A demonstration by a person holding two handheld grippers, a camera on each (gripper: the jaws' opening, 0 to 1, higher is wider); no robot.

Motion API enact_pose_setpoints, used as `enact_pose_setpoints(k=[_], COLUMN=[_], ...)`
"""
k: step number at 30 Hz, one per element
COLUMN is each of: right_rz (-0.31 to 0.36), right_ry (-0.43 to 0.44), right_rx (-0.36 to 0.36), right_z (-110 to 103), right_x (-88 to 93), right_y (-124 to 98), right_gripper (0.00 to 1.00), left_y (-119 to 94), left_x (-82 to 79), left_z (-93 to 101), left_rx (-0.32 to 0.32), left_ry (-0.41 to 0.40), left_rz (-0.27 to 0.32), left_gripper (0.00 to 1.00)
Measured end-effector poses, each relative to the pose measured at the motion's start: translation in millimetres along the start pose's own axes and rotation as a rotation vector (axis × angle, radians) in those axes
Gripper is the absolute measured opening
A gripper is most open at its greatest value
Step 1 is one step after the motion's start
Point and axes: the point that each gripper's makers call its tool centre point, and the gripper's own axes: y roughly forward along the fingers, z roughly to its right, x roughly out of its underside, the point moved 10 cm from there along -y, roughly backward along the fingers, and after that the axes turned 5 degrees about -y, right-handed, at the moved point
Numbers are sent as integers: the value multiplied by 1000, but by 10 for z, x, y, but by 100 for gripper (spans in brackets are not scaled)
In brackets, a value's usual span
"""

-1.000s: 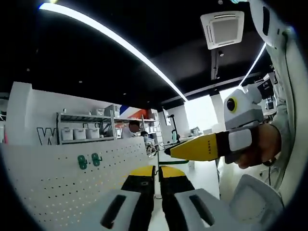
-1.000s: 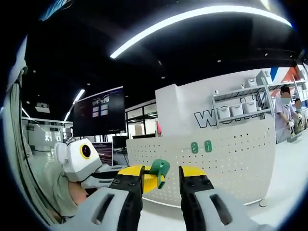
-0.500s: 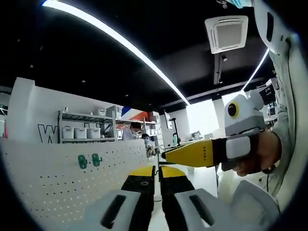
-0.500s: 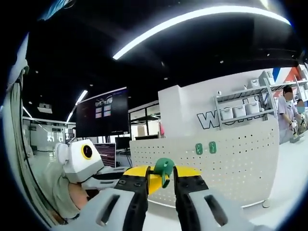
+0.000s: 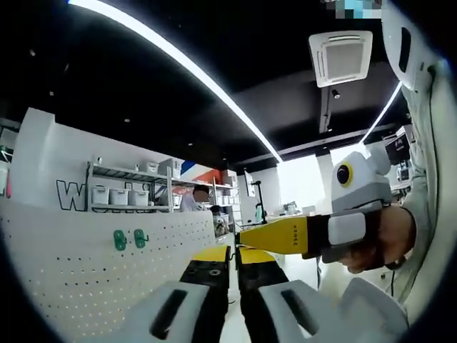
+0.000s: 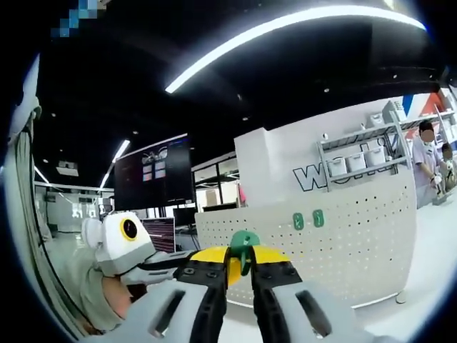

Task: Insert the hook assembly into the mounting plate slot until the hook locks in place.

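In the right gripper view, the right tongs (image 6: 240, 266) rise from the bottom centre of the frame, their yellow-tipped jaws pressed in on a small green hook (image 6: 245, 243) that sticks up just above the tips. Behind it, across the middle and right of the frame, stands a white perforated mounting plate (image 6: 357, 243), a curved pegboard panel. Two more green hooks (image 6: 308, 219) sit side by side in its upper part, well apart from the pinched one. To the lower left of this frame the left tongs (image 6: 214, 255) reach in, held by a person's hand (image 6: 114, 296), with their yellow tips close beside the right tongs.

In the left gripper view, the left tongs (image 5: 233, 256) come up from the bottom centre with jaws drawn nearly together, a thin gap between them and nothing seen between them. The mounting plate (image 5: 86, 279) fills the lower left, with the pair of green hooks (image 5: 127, 239) on it. From the right side the right tongs (image 5: 246, 236) enter, yellow and pointing left, gripped by a hand (image 5: 382, 239). A shelf with white bins (image 5: 118, 194) stands behind the plate, and long ceiling light strips (image 5: 178, 64) cross the dark ceiling.
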Motion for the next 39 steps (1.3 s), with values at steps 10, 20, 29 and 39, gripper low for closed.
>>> enact_pose_setpoints(k=[10, 20, 29, 39], right_rz=[2, -26, -45, -51], right_ry=[42, -157, -293, -281], right_rx=[9, -8, -40, -39], right_z=[20, -42, -76, -81], right_x=[-2, -54, -55, -29], right_y=[1, 20, 50, 35], right_gripper=[3, 1, 0, 0], left_y=[17, 22, 10, -20], left_x=[-51, -43, -7, 5], left_z=[69, 46, 49, 62], left_rx=[-8, -17, -26, -35], left_ry=[57, 93, 83, 85], left_rz=[-4, -11, -23, -33], left_gripper=[4, 4, 5, 7])
